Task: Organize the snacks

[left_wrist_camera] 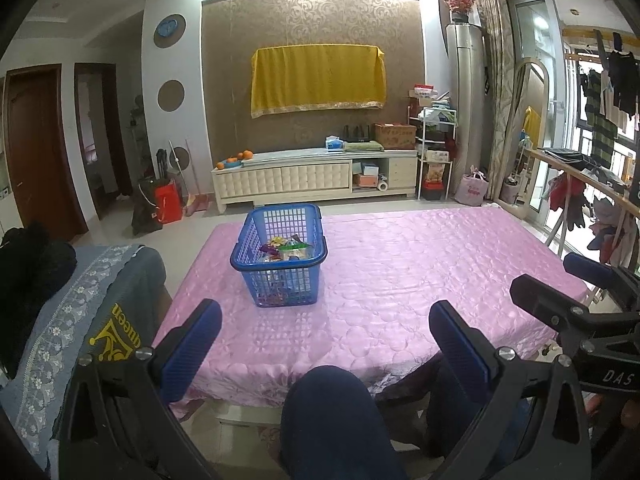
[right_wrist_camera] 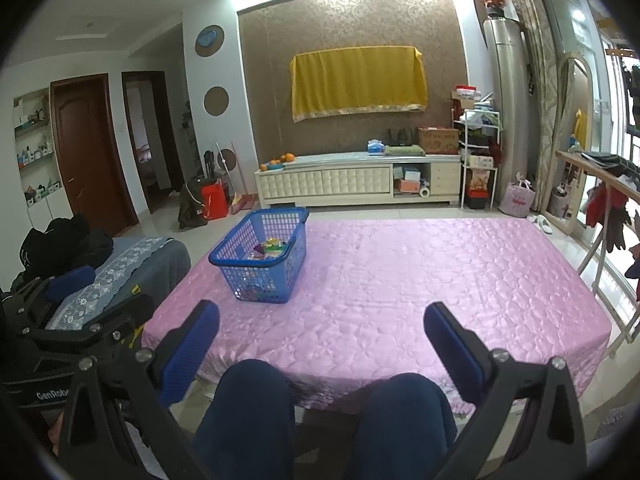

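Far left: a blue-grey cloth with a lace border (left_wrist_camera: 100, 312) draped over a seat, dark clothing piled on it. Just right of that, the left gripper (left_wrist_camera: 326, 340) is held low at the near edge of the table, jaws spread wide, blue pads (left_wrist_camera: 192, 348) well apart, nothing between them, touching nothing. The person's knees in dark trousers (left_wrist_camera: 332, 412) show under and between the fingers.

On the table, left of centre: a blue plastic basket (left_wrist_camera: 280, 254) stands upright on the pink quilted tablecloth (left_wrist_camera: 420, 280). The snacks (left_wrist_camera: 286, 248), small colourful packets, lie inside the basket at the bottom; individual wrappers too small to read. The rest of the cloth is bare.

Right: the right gripper (right_wrist_camera: 322, 344) is also low at the near table edge, jaws wide open, empty, no contact with cloth or basket. In the left wrist view it shows at the right margin, beside the left one and apart from it.

Background: cream TV cabinet (right_wrist_camera: 360, 184) with oranges on top, yellow cloth (right_wrist_camera: 358, 80) hung on the wall above, clothes rack at far right.
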Demonstrator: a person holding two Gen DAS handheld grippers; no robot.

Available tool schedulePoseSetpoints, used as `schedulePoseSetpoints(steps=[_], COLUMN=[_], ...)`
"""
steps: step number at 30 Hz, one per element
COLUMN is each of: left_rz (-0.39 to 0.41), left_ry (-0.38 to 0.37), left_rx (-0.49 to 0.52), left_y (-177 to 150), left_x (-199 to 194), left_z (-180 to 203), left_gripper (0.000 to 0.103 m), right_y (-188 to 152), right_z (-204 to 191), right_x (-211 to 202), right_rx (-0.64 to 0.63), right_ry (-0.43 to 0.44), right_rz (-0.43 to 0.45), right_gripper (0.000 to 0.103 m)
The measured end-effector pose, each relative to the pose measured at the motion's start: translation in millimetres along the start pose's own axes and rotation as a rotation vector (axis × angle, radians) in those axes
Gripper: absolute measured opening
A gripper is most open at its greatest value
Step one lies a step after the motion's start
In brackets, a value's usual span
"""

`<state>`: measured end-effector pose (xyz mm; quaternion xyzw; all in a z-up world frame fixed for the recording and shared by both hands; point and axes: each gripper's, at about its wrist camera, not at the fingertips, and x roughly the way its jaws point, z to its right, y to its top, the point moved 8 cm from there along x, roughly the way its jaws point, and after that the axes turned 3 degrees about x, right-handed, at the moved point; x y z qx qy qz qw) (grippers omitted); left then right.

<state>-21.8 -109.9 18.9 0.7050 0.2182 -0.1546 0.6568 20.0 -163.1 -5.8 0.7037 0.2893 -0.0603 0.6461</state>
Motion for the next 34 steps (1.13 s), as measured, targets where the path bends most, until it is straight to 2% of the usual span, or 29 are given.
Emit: schedulePoseSetpoints(steps=[34], left_rz=[0.012], left_ry=[-0.036], left_rx=[-0.018], left_y=[-1.6], left_x=[-4.2], left_z=[-4.0], left_gripper=[0.103], right_y=[-1.5], right_z=[-2.7], right_x=[-5.5], right_rx=[-0.011], right_ry=[0.003], right_rz=[-0.009], right_gripper=[0.103])
